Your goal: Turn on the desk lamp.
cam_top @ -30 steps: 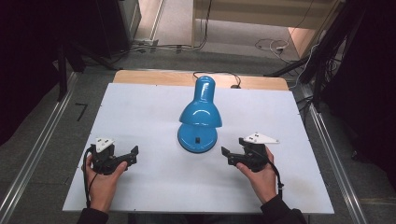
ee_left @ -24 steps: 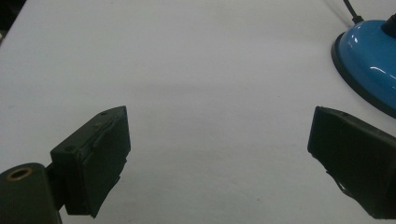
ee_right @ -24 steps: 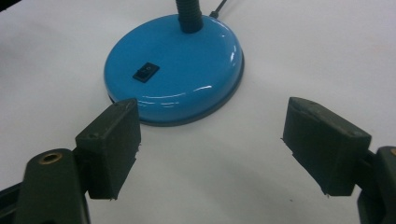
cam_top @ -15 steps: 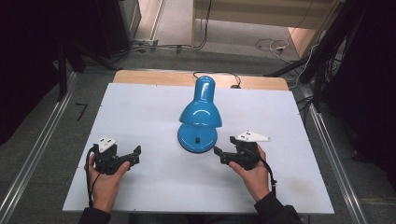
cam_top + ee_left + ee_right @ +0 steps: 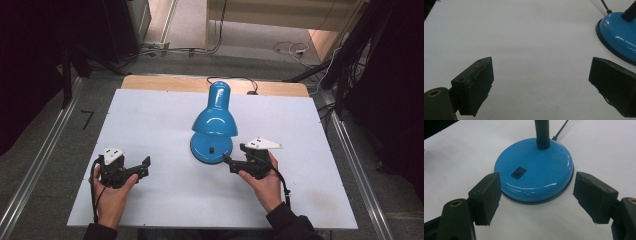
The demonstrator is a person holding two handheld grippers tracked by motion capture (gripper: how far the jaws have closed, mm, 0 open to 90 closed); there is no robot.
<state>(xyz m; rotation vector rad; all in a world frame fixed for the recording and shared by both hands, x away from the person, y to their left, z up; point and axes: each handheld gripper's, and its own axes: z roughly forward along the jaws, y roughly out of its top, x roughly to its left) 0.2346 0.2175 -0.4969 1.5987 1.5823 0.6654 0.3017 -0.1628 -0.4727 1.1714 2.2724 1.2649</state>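
Meanwhile, the right gripper [image 5: 536, 197], jaws wide and empty, neared the blue lamp [image 5: 212, 125] at mid-table; its smooth, probably weighty base [image 5: 536, 177] looked slippery. The left gripper [image 5: 540, 87] was likewise open.

Right gripper [image 5: 536, 197] with jaws set wide, straddling the near rim of the blue lamp base [image 5: 534, 177] without touching it. A black rocker switch [image 5: 518, 172] sits on the base; the ribbed black neck [image 5: 542, 132] rises behind it
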